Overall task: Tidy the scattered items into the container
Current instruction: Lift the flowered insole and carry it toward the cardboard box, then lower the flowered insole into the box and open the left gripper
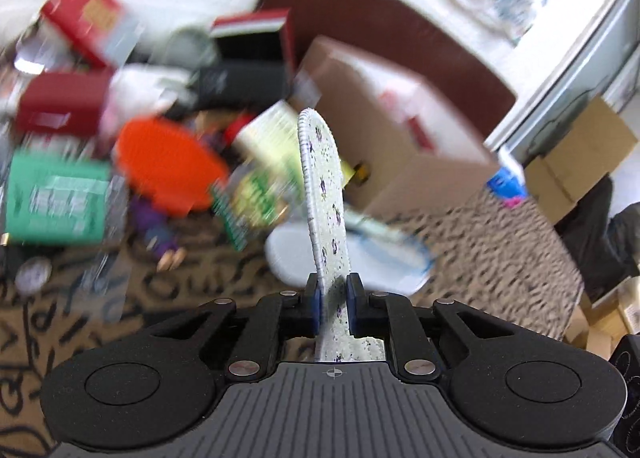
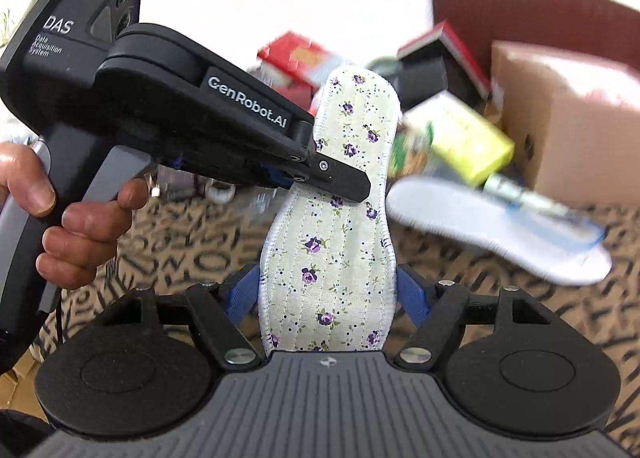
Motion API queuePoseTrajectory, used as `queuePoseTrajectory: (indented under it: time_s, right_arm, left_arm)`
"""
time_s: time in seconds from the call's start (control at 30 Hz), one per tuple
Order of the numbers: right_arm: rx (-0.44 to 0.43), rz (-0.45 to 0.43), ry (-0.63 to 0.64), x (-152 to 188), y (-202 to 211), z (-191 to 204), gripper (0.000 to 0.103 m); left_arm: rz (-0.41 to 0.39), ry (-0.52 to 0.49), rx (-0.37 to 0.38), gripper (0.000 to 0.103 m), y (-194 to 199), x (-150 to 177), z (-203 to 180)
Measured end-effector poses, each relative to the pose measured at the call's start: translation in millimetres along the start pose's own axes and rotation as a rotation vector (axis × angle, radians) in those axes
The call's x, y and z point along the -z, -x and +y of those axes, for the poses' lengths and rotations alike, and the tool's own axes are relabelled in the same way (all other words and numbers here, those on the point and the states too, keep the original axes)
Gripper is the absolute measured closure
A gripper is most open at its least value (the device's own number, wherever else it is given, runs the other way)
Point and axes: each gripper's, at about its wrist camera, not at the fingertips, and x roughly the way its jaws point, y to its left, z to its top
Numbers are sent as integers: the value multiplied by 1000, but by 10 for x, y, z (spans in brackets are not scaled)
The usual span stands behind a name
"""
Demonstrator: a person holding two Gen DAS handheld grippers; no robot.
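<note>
Floral insole (image 2: 334, 218): light, thin, floppy fabric, likely bends when lifted; best gripped mid-length, across flat faces. Left tool (image 1: 331, 290) pinches insole edge-on, off desk (image 1: 500, 226). Right tool (image 2: 326, 294) spread wide, insole heel between blue pads, contact unclear. Cardboard box (image 1: 400, 130) beyond, right.

Floor under everything is a tan rug (image 1: 500, 242) w/ black letter-like squiggles all over. Past it the ground goes pale, nearly white, blown out by strong daylight. A dark maroon mat or pad (image 1: 360, 14), rounded corners, lies on that pale area. On the right, a white cabinet-type unit (image 1: 580, 58), w/ brown cardboard boxes (image 1: 576, 154) stacked at its base. Much of the room is motion-blurred, so no fine detail on walls or windows.
</note>
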Motion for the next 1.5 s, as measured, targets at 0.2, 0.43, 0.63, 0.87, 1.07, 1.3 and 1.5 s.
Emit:
queuePoseTrajectory:
  time_s: [0.2, 0.43, 0.63, 0.87, 1.07, 1.3, 1.5]
  right_arm:
    - [77, -97, 46, -430, 258, -285, 26]
    - [167, -202, 66, -897, 428, -731, 26]
    - [222, -239, 97, -1245, 373, -1134, 26]
    - [255, -215, 100, -1498, 11, -1588, 26]
    - [255, -143, 81, -1511, -378, -1924, 25]
    - [257, -71, 41, -1440, -725, -2184, 23]
    - [279, -67, 30, -1387, -731, -2251, 21]
  left_arm:
    - [-82, -72, 63, 90, -104, -499, -491]
    - [-160, -120, 136, 83, -349, -1057, -917]
    - [-171, -117, 163, 67, -731, -1493, -1047]
    - [-127, -102, 152, 64, -1437, -1823, -960]
    - [-49, -78, 123, 61, -2013, -1882, -732]
    - [-14, 27, 86, 26, -2265, -1890, -427]
    - [-42, -20, 67, 20, -2213, -1876, -436]
